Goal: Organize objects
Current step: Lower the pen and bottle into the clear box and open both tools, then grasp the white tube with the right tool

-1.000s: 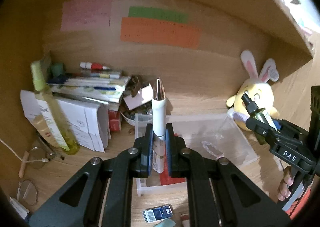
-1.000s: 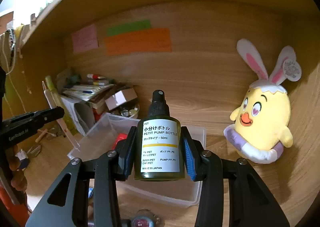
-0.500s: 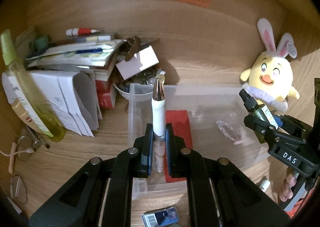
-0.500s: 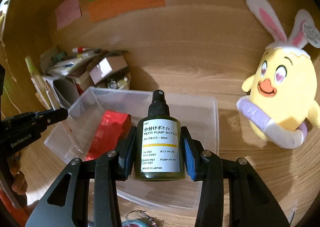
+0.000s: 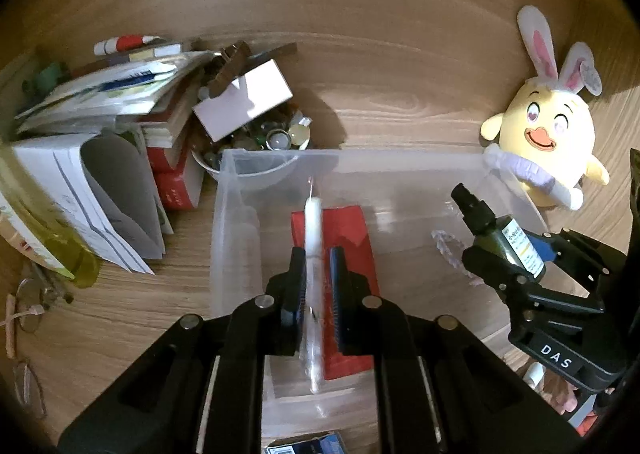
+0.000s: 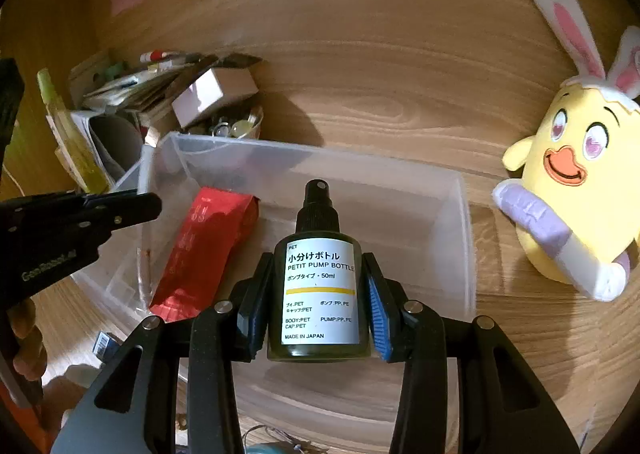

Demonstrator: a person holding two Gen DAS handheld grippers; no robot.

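While both grippers are dipping from above the worktop toward the clear bin (image 5: pixel 400 157), the left gripper (image 5: pixel 316 286) is clamping a pen (image 5: pixel 313 221) and the right gripper (image 6: pixel 320 306) is squeezing a spray bottle (image 6: pixel 320 286), both now poised over it for dropping.

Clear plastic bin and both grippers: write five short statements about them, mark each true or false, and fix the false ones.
1. The right gripper grips a dark pump bottle with a white label. True.
2. The left gripper is empty. False: its jaws are shut on a slim white pen-like tube.
3. A red packet lies inside the clear plastic bin. True.
4. The yellow plush toy sits inside the bin. False: it stands outside, beside the bin's right wall.
5. The pump bottle already rests on the bin floor. False: it is held above the bin in the right gripper.
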